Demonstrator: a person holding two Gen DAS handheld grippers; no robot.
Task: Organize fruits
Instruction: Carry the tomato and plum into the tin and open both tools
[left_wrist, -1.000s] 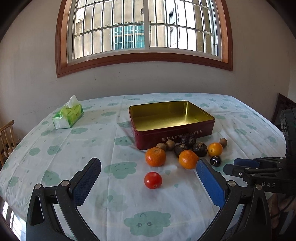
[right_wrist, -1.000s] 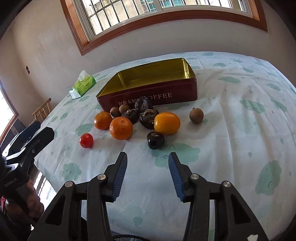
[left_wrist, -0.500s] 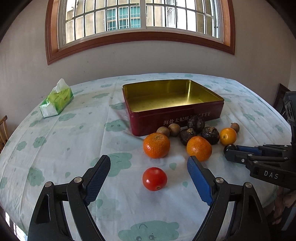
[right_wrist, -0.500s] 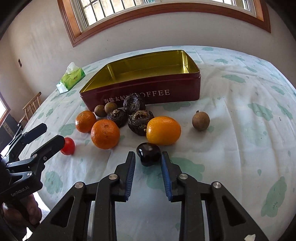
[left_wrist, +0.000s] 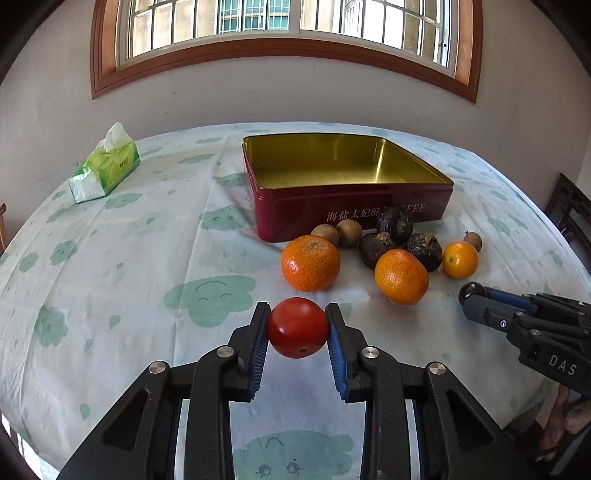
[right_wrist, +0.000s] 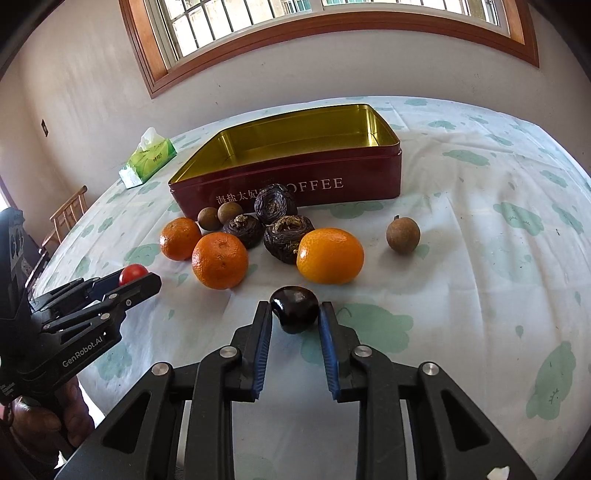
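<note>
Round table (left_wrist: 110, 258) under a cloud-print cloth, red tin (left_wrist: 347, 218) lying open near mid-table. Just in front of the tin, a cluster of oranges (left_wrist: 310, 263), dark wrinkled fruits (right_wrist: 288, 238) and small brown ones (right_wrist: 402, 235). Seen only from the left wrist: left gripper (left_wrist: 297, 328) closed on the red tomato (left_wrist: 297, 327), pads (left_wrist: 258, 345) pressing both sides. Seen plainly only from the right wrist: right gripper (right_wrist: 295, 317) narrowed around the dark glossy fruit (right_wrist: 294, 309), contact with the pads unclear.
</note>
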